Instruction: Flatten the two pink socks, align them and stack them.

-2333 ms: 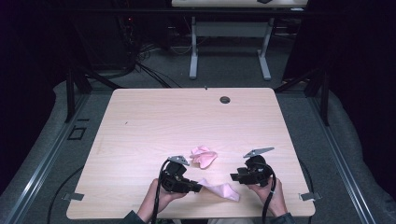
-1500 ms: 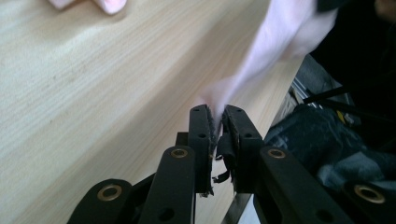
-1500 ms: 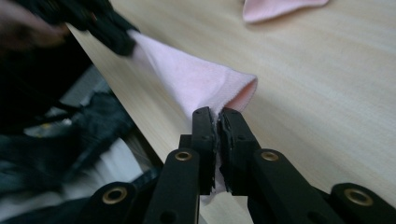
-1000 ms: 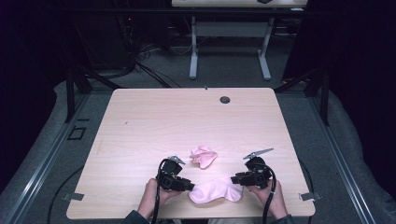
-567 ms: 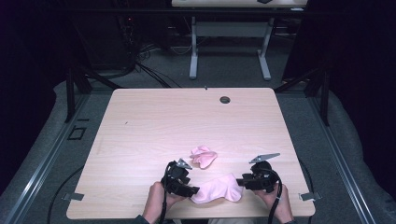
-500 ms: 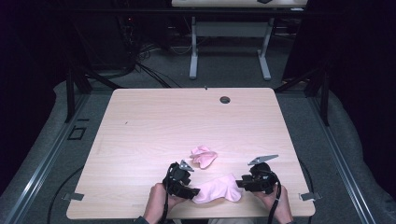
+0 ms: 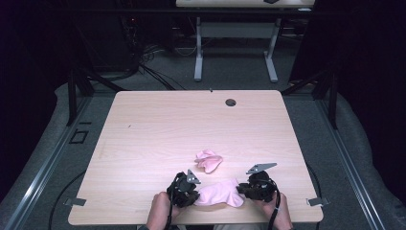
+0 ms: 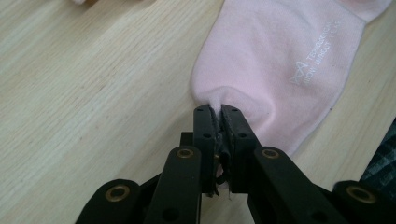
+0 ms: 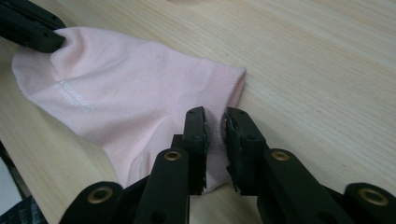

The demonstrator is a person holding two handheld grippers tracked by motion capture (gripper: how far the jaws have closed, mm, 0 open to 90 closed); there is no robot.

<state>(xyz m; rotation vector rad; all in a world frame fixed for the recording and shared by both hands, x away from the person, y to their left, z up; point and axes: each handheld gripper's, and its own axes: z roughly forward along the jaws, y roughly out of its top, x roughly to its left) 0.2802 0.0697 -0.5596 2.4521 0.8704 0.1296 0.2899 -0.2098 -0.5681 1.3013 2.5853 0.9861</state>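
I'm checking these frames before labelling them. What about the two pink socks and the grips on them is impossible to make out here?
- Flat pink sock: its white printed lettering is too small and blurred to read in both gripper views.
- Its near edge: cut off behind the left gripper and right gripper, whose own jaws hide the pinched fabric.
- Crumpled sock: too small in the high view to tell how it is folded.
- Table: its front edge is hidden by the person's hands.

A crumpled pink sock (image 7: 208, 161) lies on the wooden table (image 7: 158, 129), toward its near side. A dark round grommet (image 7: 231, 102) sits near the far edge.
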